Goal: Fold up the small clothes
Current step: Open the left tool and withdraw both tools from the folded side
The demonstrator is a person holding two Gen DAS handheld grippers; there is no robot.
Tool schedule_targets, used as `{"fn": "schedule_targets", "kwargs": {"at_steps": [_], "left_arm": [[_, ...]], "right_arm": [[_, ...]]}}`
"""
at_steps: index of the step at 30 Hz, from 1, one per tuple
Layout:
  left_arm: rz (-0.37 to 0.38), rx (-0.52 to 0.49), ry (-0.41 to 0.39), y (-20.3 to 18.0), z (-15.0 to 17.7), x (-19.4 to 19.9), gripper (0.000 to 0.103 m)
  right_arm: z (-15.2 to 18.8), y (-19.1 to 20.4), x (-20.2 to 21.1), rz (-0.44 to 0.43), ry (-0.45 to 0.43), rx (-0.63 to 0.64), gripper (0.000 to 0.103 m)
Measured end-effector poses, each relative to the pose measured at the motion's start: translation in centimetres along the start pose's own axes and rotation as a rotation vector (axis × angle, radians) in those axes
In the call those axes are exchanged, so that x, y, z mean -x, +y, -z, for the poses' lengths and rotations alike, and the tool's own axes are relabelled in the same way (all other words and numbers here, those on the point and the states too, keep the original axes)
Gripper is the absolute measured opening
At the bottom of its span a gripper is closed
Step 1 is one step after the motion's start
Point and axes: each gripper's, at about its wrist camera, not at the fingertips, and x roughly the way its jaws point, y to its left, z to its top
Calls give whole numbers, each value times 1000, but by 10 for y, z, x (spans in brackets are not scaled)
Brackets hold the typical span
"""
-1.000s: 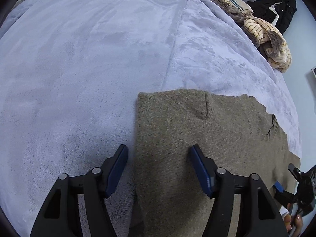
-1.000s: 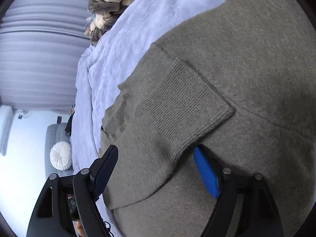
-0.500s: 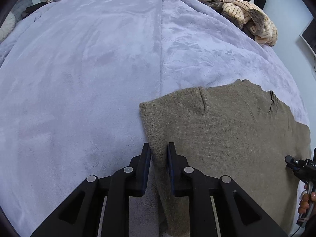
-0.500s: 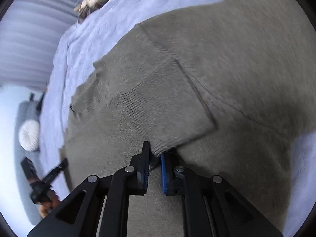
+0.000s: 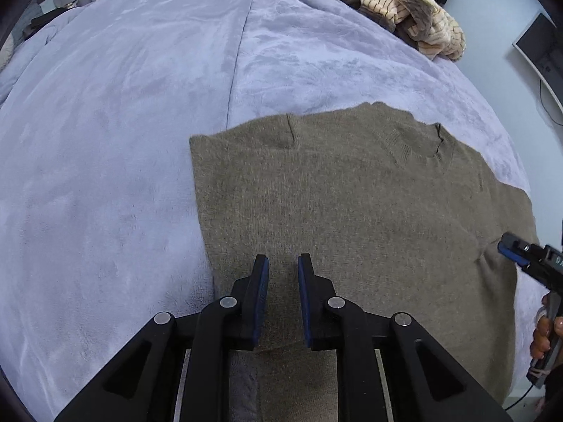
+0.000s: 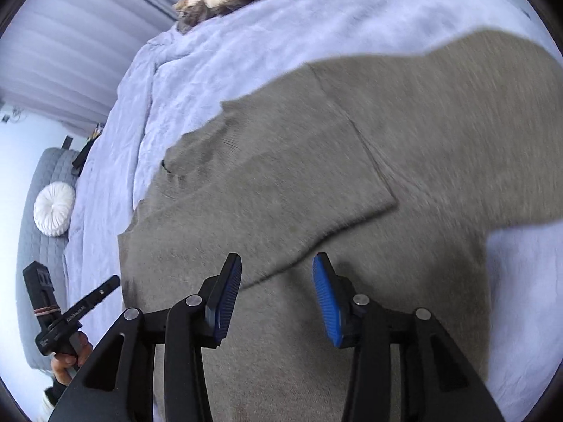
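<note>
An olive-brown knitted sweater (image 5: 352, 211) lies flat on a lilac blanket (image 5: 123, 140), neck towards the far side. My left gripper (image 5: 283, 263) is shut on a pinch of its fabric near the near-left hem. In the right wrist view a sleeve (image 6: 299, 193) lies folded across the sweater (image 6: 440, 133) body. My right gripper (image 6: 278, 267) hovers over the cuff edge with its jaws opening and the pads clear of the knit. Each gripper shows in the other's view: the right gripper (image 5: 510, 246) at the sweater's right side, the left gripper (image 6: 105, 288) at its hem corner.
A heap of striped and brown clothes (image 5: 411, 14) sits at the bed's far edge. A monitor (image 5: 542, 52) stands beyond the bed's right side. A grey sofa with a white round cushion (image 6: 54, 209) stands past the other side. Bare blanket spreads left of the sweater.
The left jaws closed on the sweater's left edge and shifted over it. The right jaws shut on the sleeve cuff, then parted and rose, leaving the sleeve on the body.
</note>
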Motion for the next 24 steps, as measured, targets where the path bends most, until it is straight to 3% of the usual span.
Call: {"fn": "schedule_targets", "kwargs": {"at_steps": [2,6,8,13,16,18,24], "left_arm": [[-36,-3,16,3,9,-10,18],[-15,4,12,15,25,-16,18],[-21,-4,16,15,28,-13,18],[-65,-2,37,8,31,-6,18],[-88,25,51,1,34,1,18],[-92,26,62,-10,37,6,18],[-81,11,74,-50,44,10,18]], "right_arm": [[-8,10,2,38,-24,54,46],[-20,4,-11,156,-23,106,45],[-18,-16,-26,232,37,89,30],[-3,-38,-10,203,41,30,27],[6,-47,6,124,45,-34,34],[10,-50,11,85,48,-66,44],[27,-56,15,7,69,-135,48]]}}
